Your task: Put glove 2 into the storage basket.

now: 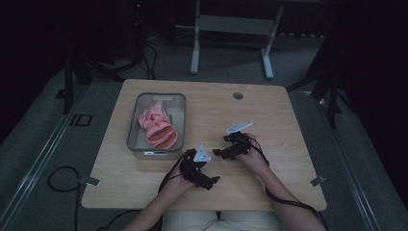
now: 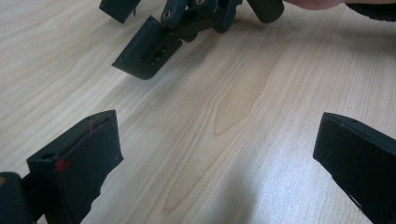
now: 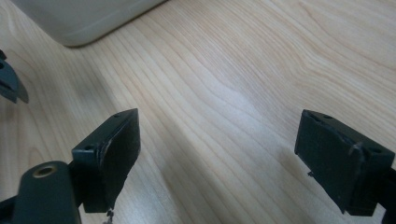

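Note:
In the high view my left gripper [image 1: 206, 169] and right gripper [image 1: 221, 145] rest close together near the table's front middle, each held in a hand. The left gripper [image 2: 217, 140] is open wide over bare wood, and a black jaw of the right gripper [image 2: 149, 46] lies just ahead of it. My right gripper [image 3: 224, 140] is also open wide, with only wood grain between its jaws. A grey bin [image 1: 135, 120] stands to the left and holds a pink and coral soft bundle [image 1: 158, 126]. The bin's rounded corner [image 3: 84, 18] sits at the upper left of the right gripper view.
The light wooden table [image 1: 269, 115] has a round cable hole [image 1: 237, 96] near its far edge. Black cables trail from both grippers over the front edge. A metal desk frame [image 1: 231, 29] stands on the floor beyond the table. The surroundings are dark.

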Action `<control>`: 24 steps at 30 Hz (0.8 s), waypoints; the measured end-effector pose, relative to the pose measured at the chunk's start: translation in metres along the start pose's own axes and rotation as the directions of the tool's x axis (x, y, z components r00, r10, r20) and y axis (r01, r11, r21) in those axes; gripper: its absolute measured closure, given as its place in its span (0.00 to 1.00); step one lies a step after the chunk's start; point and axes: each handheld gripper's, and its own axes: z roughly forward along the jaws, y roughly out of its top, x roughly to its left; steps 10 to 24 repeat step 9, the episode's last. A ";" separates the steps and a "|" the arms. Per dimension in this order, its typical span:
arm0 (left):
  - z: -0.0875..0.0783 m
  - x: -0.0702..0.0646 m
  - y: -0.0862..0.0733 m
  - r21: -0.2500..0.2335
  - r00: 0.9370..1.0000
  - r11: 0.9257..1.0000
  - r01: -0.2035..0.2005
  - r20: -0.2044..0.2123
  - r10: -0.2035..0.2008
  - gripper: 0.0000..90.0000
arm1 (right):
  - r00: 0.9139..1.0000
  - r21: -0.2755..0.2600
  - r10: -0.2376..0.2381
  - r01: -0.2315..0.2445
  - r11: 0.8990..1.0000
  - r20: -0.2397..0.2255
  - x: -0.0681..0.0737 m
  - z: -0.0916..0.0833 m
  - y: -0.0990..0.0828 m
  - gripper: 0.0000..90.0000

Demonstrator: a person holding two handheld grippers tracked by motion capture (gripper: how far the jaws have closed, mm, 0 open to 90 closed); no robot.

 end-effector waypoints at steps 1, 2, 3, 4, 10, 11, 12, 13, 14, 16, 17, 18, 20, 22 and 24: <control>0.001 0.000 -0.001 0.003 1.000 1.000 0.000 0.003 0.000 0.00 | 1.000 -0.003 0.001 -0.001 1.000 0.000 0.000 0.000 0.000 0.16; 0.001 0.000 -0.001 0.003 1.000 1.000 0.000 0.000 0.000 0.00 | 1.000 -0.006 0.000 0.000 1.000 0.001 0.000 0.000 -0.001 0.16; 0.001 0.000 -0.001 0.004 1.000 1.000 -0.002 -0.002 0.002 0.00 | 1.000 -0.006 -0.002 0.002 1.000 0.001 0.000 0.000 -0.001 0.16; 0.001 -0.001 -0.001 0.002 1.000 1.000 -0.002 0.000 0.002 0.00 | 1.000 -0.006 -0.004 0.004 1.000 0.002 0.000 0.000 -0.001 0.16; 0.000 0.000 -0.002 -0.010 1.000 1.000 0.003 0.003 -0.003 0.00 | 1.000 -0.012 -0.008 0.008 1.000 0.003 0.001 -0.001 0.000 0.16; 0.000 0.000 -0.002 -0.010 1.000 1.000 0.003 0.003 -0.003 0.00 | 1.000 -0.012 -0.008 0.008 1.000 0.003 0.001 -0.001 0.000 0.16; 0.000 0.000 -0.002 -0.010 1.000 1.000 0.003 0.003 -0.003 0.00 | 1.000 -0.012 -0.008 0.008 1.000 0.003 0.001 -0.001 0.000 0.16; 0.000 0.000 -0.002 -0.010 1.000 1.000 0.003 0.003 -0.003 0.00 | 1.000 -0.012 -0.008 0.008 1.000 0.003 0.001 -0.001 0.000 0.16; 0.000 0.000 -0.002 -0.010 1.000 1.000 0.003 0.003 -0.003 0.00 | 1.000 -0.012 -0.008 0.008 1.000 0.003 0.001 -0.001 0.000 0.16; 0.000 0.000 -0.002 -0.010 1.000 1.000 0.003 0.003 -0.003 0.00 | 1.000 -0.012 -0.008 0.008 1.000 0.003 0.001 -0.001 0.000 0.16; 0.000 0.000 -0.002 -0.010 1.000 1.000 0.003 0.003 -0.003 0.00 | 1.000 -0.012 -0.008 0.008 1.000 0.003 0.001 -0.001 0.000 0.16; 0.000 0.000 -0.002 -0.010 1.000 1.000 0.003 0.003 -0.003 0.00 | 1.000 -0.012 -0.008 0.008 1.000 0.003 0.001 -0.001 0.000 0.16; 0.000 0.000 -0.002 -0.010 1.000 1.000 0.003 0.003 -0.003 0.00 | 1.000 -0.012 -0.008 0.008 1.000 0.003 0.001 -0.001 0.000 0.16; 0.000 0.000 -0.002 -0.010 1.000 1.000 0.003 0.003 -0.003 0.00 | 1.000 -0.012 -0.008 0.008 1.000 0.003 0.001 -0.001 0.000 0.16; 0.000 0.000 -0.002 -0.010 1.000 1.000 0.003 0.003 -0.003 0.00 | 1.000 -0.012 -0.008 0.008 1.000 0.003 0.001 -0.001 0.000 0.16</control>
